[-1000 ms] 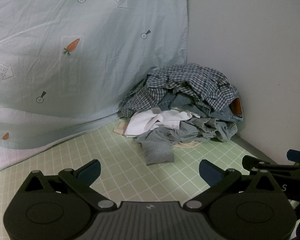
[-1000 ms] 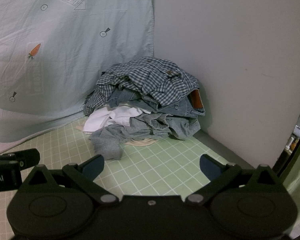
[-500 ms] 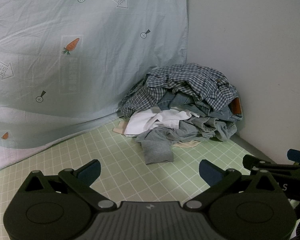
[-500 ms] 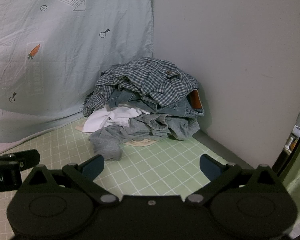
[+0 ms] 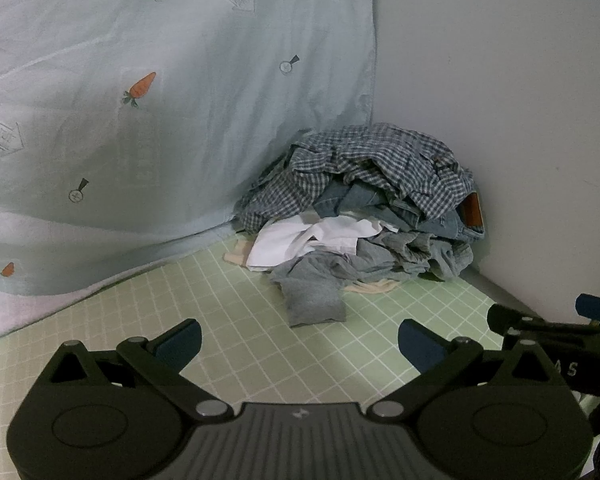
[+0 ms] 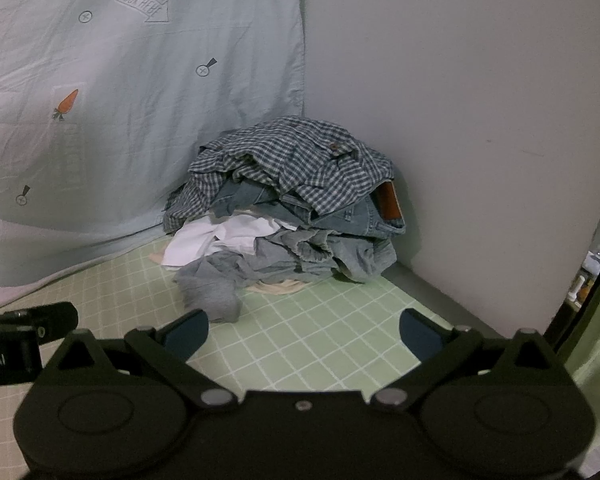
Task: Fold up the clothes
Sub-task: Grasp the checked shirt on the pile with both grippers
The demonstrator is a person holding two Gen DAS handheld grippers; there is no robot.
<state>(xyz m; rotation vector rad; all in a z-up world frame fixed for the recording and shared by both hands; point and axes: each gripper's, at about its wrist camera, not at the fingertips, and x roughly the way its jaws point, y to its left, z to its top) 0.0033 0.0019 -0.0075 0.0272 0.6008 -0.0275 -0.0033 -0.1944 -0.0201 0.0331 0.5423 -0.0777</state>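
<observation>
From the left wrist camera, the left gripper (image 5: 299,342) hangs over the green checked mat (image 5: 204,300), jaws spread wide with nothing between them. The pile of clothes (image 5: 360,208) sits heaped in the corner at about one o'clock, well apart from the fingertips. A checked shirt (image 5: 364,164) tops the heap, denim jeans (image 5: 440,220) lie beneath it, a white garment (image 5: 320,236) spills out toward eleven o'clock of the pile, and a grey garment (image 5: 312,296) trails nearest the gripper. A pale sheet with carrot prints (image 5: 140,120) hangs at ten o'clock. The right gripper's finger (image 5: 540,324) pokes in at three o'clock.

From the right wrist camera, the right gripper (image 6: 304,334) is likewise gaping and empty above the mat (image 6: 320,332). The pile (image 6: 292,200) lies at twelve o'clock against the plain wall (image 6: 460,100), grey garment (image 6: 212,292) closest, touching nothing.
</observation>
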